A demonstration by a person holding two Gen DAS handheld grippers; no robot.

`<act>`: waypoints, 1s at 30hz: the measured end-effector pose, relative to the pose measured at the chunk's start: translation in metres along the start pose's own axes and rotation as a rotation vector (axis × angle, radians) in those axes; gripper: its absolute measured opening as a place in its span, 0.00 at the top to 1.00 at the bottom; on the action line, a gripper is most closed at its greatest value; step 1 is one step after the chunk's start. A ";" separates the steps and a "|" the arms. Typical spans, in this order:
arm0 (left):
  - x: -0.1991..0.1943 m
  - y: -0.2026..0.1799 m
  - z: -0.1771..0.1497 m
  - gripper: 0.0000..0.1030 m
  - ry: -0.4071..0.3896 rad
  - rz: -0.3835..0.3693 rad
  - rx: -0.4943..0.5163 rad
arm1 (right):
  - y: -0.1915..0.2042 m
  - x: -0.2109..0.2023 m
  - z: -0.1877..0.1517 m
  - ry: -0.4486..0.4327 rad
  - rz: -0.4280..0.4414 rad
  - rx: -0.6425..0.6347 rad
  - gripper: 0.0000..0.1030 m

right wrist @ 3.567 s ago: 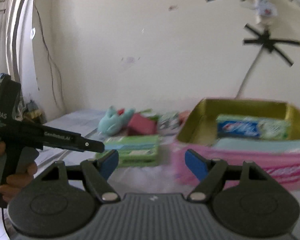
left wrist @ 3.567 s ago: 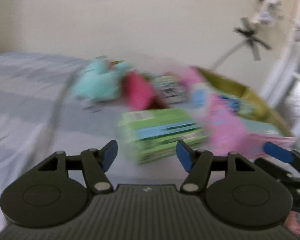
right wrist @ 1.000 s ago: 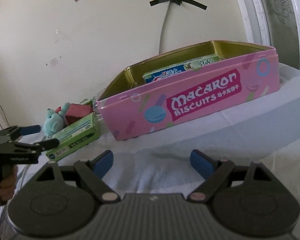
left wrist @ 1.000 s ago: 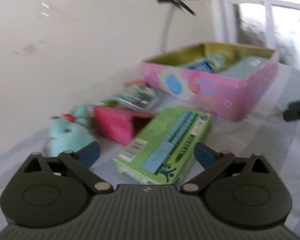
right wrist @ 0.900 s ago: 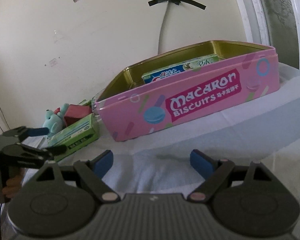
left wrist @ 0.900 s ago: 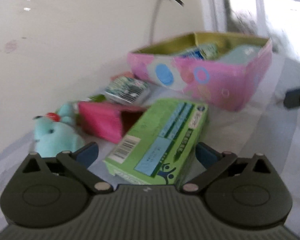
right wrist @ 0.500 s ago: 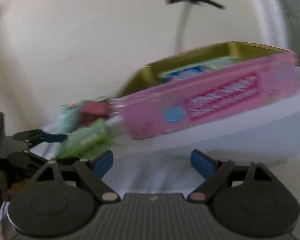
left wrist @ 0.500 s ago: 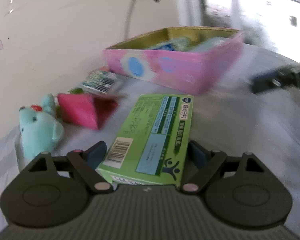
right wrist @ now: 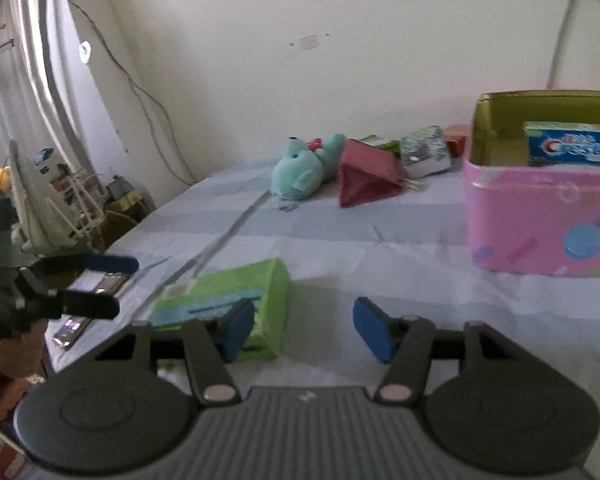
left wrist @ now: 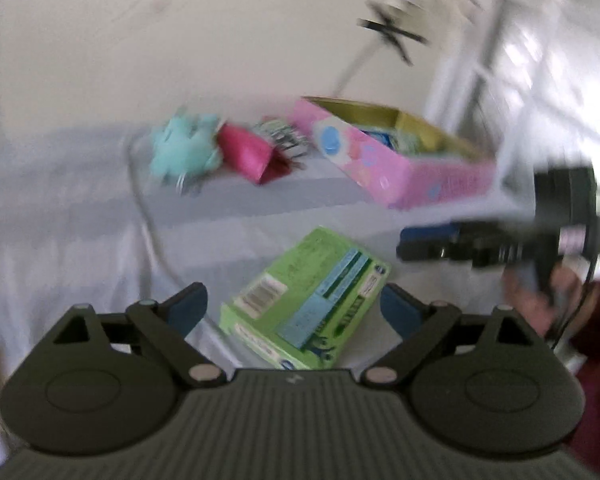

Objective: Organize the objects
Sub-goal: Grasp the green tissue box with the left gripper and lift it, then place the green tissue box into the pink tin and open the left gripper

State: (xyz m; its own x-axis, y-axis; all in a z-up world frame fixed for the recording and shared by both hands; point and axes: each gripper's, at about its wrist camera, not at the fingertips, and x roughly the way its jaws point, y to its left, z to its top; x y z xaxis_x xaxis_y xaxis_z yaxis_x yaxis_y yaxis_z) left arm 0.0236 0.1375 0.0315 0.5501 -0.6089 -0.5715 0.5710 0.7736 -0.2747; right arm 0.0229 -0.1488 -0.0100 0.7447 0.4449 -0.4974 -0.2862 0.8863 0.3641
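The green box (left wrist: 306, 304) lay flat, long axis running near-left to far-right. The left gripper (left wrist: 294, 310) straddled it, jaws spread; the right gripper (right wrist: 304, 328) hovered beside it, jaws released.

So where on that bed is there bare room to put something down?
Bare sheet lies between the green cardboard box, the pink biscuit tin and the teal plush toy. It is crowded by the wall: plush, red pouch, foil packet.

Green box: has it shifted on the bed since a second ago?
Yes. The green box now lies well away from the pink tin, nearer the bed's edge; before, it lay close beside the tin.
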 end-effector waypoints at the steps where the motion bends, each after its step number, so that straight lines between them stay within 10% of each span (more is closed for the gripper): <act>1: 0.003 0.005 -0.002 0.11 0.012 -0.023 -0.082 | 0.004 -0.001 0.002 0.001 0.010 -0.009 0.47; 7: 0.037 0.013 -0.023 0.37 0.075 -0.065 -0.318 | 0.019 0.032 0.004 0.106 0.077 -0.036 0.46; 10: 0.037 -0.006 -0.016 0.38 0.079 0.010 -0.252 | 0.025 0.041 -0.005 0.108 0.082 -0.025 0.41; 17: 0.052 -0.055 0.046 0.39 -0.009 -0.068 -0.084 | 0.016 -0.019 0.014 -0.100 -0.058 -0.064 0.45; 25: 0.140 -0.145 0.125 0.38 -0.086 -0.170 0.098 | -0.046 -0.096 0.036 -0.319 -0.330 -0.041 0.46; 30: 0.209 -0.202 0.142 0.37 -0.123 -0.074 0.195 | -0.104 -0.104 0.043 -0.350 -0.445 0.029 0.42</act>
State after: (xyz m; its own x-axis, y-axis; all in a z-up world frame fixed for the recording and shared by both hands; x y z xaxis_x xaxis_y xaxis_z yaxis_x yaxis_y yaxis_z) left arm 0.1102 -0.1709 0.0769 0.5658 -0.6885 -0.4537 0.7128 0.6851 -0.1506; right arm 0.0015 -0.2928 0.0376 0.9468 -0.0439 -0.3188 0.1134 0.9726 0.2029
